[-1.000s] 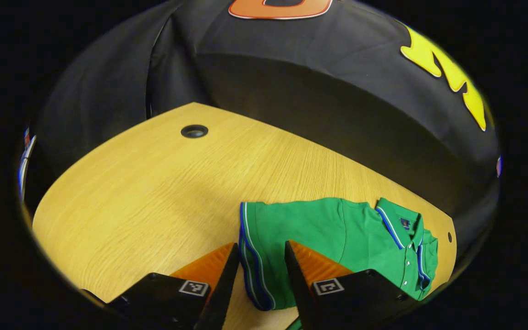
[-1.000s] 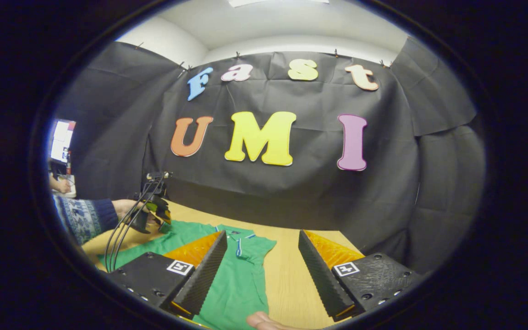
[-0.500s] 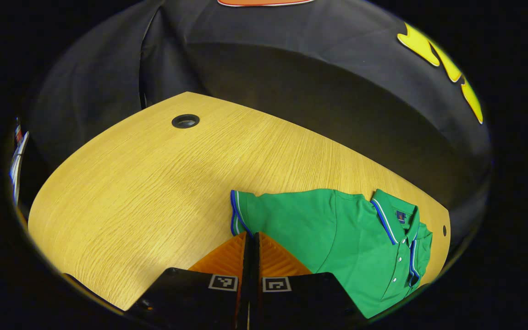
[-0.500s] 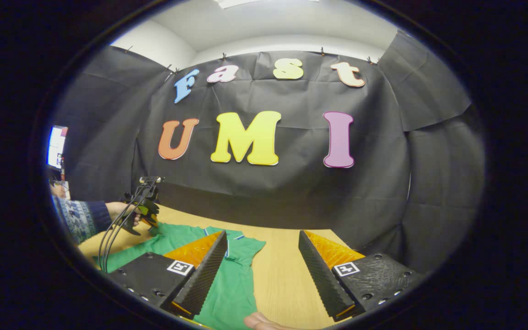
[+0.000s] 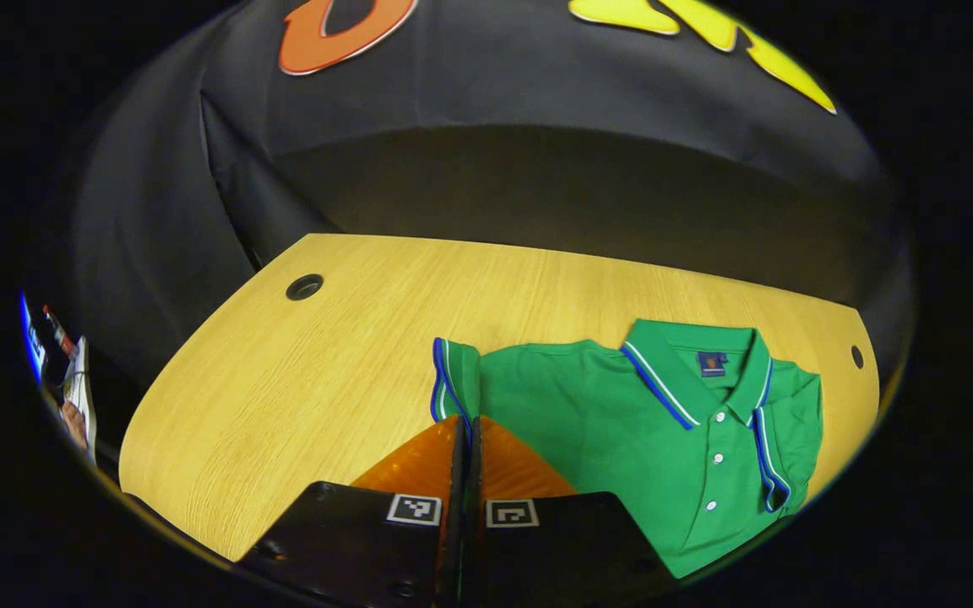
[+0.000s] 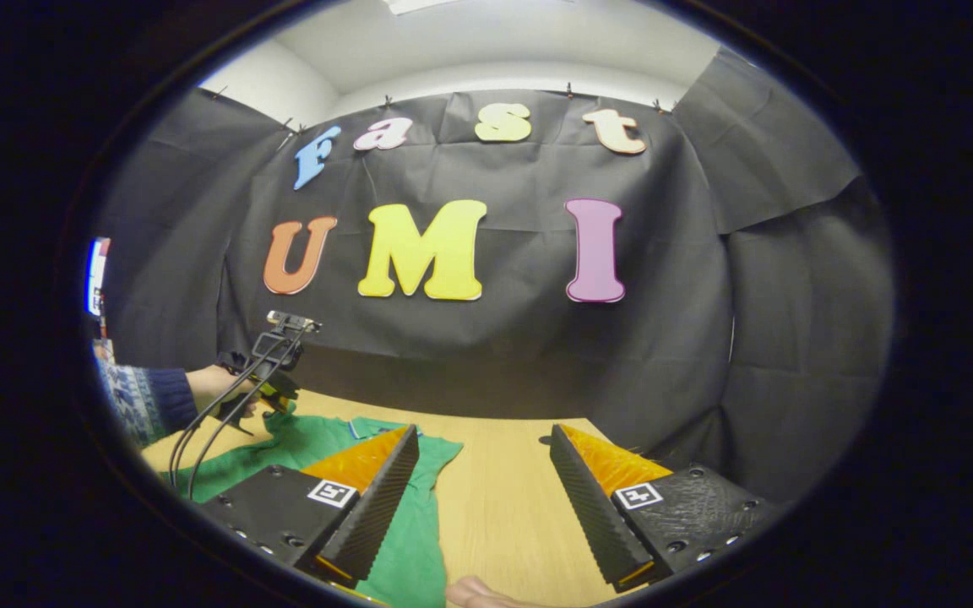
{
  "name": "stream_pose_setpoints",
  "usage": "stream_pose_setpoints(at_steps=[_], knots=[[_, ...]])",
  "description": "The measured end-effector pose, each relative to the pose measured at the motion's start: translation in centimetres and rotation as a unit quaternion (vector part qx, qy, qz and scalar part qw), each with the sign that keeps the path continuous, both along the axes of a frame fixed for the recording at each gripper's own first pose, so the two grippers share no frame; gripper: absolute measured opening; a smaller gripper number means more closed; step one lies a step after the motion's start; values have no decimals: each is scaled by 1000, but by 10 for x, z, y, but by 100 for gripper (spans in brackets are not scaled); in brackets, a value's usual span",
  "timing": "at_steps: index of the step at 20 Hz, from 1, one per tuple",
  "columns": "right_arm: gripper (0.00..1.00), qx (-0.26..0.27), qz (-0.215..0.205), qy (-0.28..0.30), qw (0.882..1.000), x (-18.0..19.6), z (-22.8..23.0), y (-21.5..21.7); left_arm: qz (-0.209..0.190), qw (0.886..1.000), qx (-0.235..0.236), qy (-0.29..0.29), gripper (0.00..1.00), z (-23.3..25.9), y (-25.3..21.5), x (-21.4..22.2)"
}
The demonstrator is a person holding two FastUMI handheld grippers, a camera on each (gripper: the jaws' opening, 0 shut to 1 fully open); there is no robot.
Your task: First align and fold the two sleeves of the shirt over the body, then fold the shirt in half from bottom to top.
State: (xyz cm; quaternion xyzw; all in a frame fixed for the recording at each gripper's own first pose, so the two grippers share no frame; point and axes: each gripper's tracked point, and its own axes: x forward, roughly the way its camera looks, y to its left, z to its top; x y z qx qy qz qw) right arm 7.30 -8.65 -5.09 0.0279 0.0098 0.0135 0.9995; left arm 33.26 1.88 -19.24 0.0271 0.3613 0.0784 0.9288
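Wooden table [image 5: 301, 371] carries a green shirt [image 5: 622, 422] lying collar-up toward the far edge. At the bottom of the left gripper view, the left gripper [image 5: 463, 426] has its fingers pressed together on the striped sleeve cuff [image 5: 448, 380]. The right gripper [image 6: 482, 447] hangs with fingers spread wide above bare wood, the shirt's edge under its left finger [image 6: 368, 507].

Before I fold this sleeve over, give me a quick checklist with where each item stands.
1. Left gripper shut on the sleeve: ok.
2. Sleeve lifted off the table: cannot tell.
3. Shirt body flat, collar showing: ok.
4. Other sleeve folded over the body: not ok, curled at the side.
5. Right gripper open, off the cloth: ok.
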Motion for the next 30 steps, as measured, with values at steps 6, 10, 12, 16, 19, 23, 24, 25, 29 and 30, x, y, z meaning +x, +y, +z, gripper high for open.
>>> stream_pose_setpoints(at_steps=[6,10,12,16,19,23,24,25,29,30], knots=[[95,-13,-16,1,1000,4,-2,-10,-69,991,-97,-68,52,51,-117,-14],[95,-8,-21,3,1000,3,1,-11,-90,984,-72,-134,100,120,-120,-45],[95,-6,-19,4,1000,1,5,-7,-95,980,-79,-158,100,147,-120,-69],[95,-14,-16,-15,1000,-18,29,5,-89,974,-61,-200,100,187,-86,-117],[96,-25,-7,-27,999,-40,45,17,-84,968,-59,-230,100,202,-63,-156],[95,-29,16,-15,999,-67,54,33,-84,960,-56,-263,100,204,-27,-214],[95,-28,19,-12,999,-74,52,36,-88,959,-60,-261,100,196,-22,-230],[96,-29,22,-10,999,-82,50,38,-88,959,-66,-261,100,187,-16,-246],[96,-53,25,-17,998,-109,32,36,-83,961,-63,-256,100,132,15,-299],[96,-57,12,-17,998,-114,24,29,-79,963,-66,-250,100,113,21,-311]])
